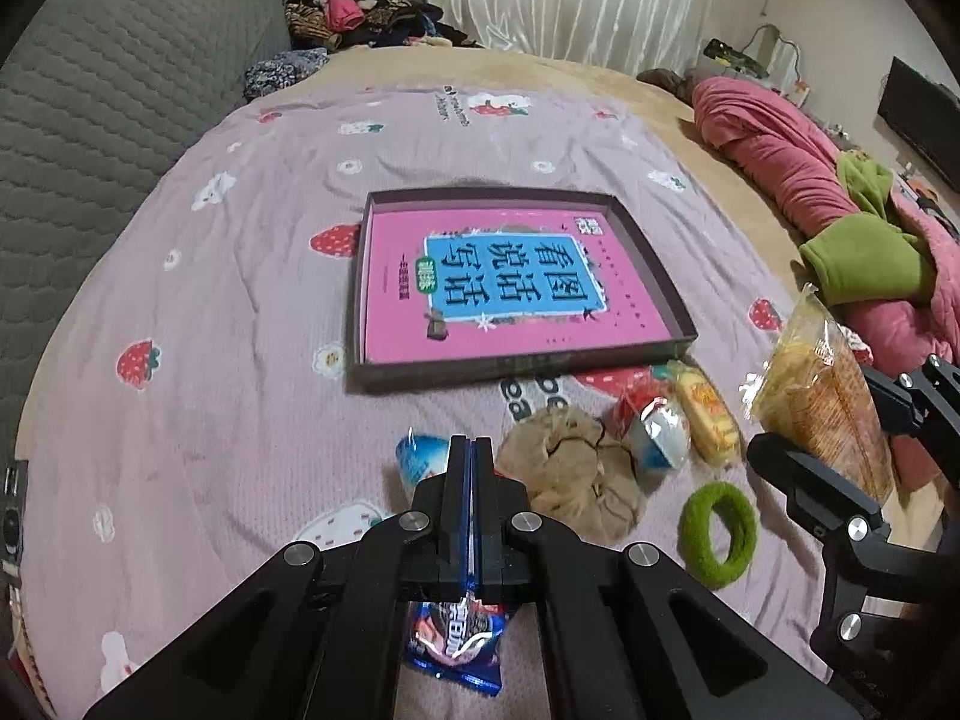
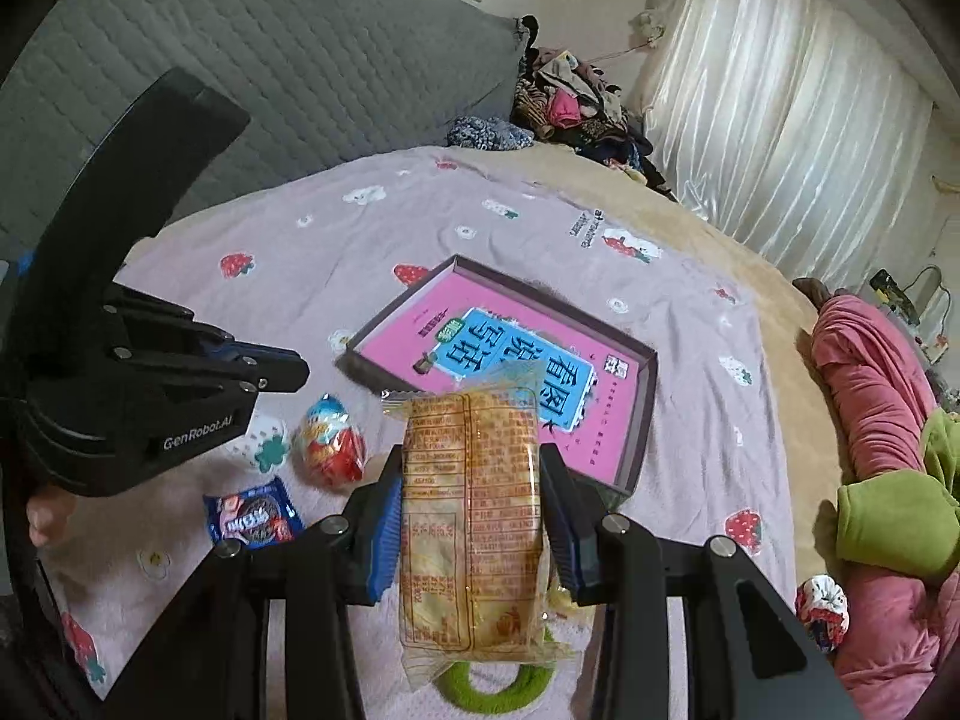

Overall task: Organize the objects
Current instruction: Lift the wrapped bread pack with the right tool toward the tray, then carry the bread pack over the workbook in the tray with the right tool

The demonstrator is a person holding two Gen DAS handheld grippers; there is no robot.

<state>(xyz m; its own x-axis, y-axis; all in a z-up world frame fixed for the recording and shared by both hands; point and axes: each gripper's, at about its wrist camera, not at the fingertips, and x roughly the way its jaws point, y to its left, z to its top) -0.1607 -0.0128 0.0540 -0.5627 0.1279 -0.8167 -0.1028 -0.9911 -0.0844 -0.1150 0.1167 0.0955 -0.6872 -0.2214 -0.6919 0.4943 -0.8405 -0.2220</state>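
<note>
the tray (image 1: 654, 276) holds only a book (image 1: 510, 276). the right gripper (image 2: 471, 504) grips a snack pack (image 2: 474, 516); the left gripper (image 1: 469, 450) is clamped empty. the toy egg (image 2: 330, 441), cookie packet (image 2: 255, 519) and green ring (image 1: 717, 531) remain.

Bedspread (image 1: 240, 360) lay open and flat to the left of the shallow box (image 1: 654, 276), with nothing on it there. Box interior was covered by a pink book (image 1: 510, 276) lying flat; space above it stood unobstructed. Low rim wall all round.

Near side of the box was crowded: brown cloth bundle (image 1: 570, 474), foil-wrapped egg toy (image 1: 660, 438), yellow snack (image 1: 705, 420) and green ring (image 1: 717, 531) lay close together, with little bare cloth between. A blue snack packet (image 2: 252, 519) lay further left.

Right edge was blocked by a heaped pink quilt (image 1: 780, 150) and green garment (image 1: 864, 258). Grey headboard (image 1: 120, 90) and a clothes pile (image 1: 354, 6) closed off the far side.
</note>
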